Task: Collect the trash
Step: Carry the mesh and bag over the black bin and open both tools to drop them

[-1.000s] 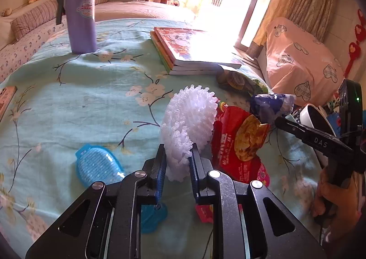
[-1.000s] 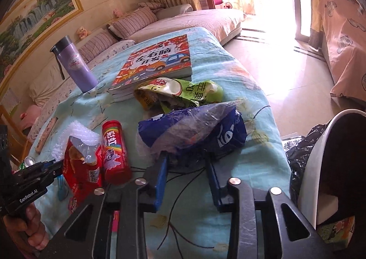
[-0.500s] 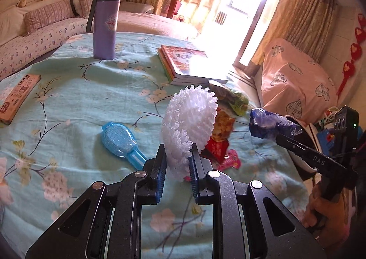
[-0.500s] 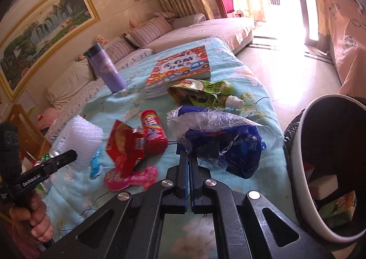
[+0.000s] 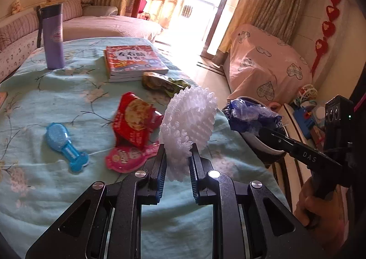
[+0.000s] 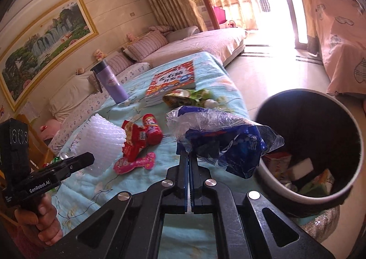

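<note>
Two pieces held off the table at once. Left gripper (image 5: 176, 156) clamps the white knobbly foam sleeve (image 5: 189, 121), lifted above the cloth, waiting its turn. Right gripper (image 6: 188, 156), jaws pinched together, carries the crumpled blue plastic bag (image 6: 228, 142) beside the round black-lined bin (image 6: 350, 174); only the right view shows trash already inside it.

Bin (image 6: 352, 181): far rim cut by the frame edge; contents in shadow, kinds unclear.
Foam netting (image 5: 189, 121): lower end hidden between the left gripper's (image 5: 177, 167) pads.
Blue bag (image 6: 228, 144): print crumpled, unreadable.
Red can (image 6: 152, 129): partly behind the red packet (image 6: 132, 142).
</note>
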The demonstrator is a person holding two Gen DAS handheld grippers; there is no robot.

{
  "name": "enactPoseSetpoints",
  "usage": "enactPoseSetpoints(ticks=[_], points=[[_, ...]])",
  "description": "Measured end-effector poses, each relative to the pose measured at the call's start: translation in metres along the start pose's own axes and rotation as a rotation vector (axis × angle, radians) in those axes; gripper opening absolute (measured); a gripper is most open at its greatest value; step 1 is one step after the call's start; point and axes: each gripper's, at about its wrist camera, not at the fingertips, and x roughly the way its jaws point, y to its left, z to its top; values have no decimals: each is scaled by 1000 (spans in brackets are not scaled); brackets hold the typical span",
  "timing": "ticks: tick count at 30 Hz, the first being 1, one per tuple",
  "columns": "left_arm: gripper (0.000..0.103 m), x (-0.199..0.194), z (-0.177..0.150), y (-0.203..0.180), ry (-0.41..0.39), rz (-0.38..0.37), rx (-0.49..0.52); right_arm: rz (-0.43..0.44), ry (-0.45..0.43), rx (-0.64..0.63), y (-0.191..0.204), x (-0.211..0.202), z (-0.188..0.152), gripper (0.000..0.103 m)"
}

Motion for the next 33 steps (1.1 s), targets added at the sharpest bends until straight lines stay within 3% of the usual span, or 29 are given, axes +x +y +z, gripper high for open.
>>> enactPoseSetpoints(ticks=[15, 33], points=[[17, 51, 13, -104, 58, -101, 145, -106, -57, 103, -78, -47, 5, 0], [18, 105, 30, -154, 131, -118, 200, -135, -28, 149, -125, -40, 6, 0]])
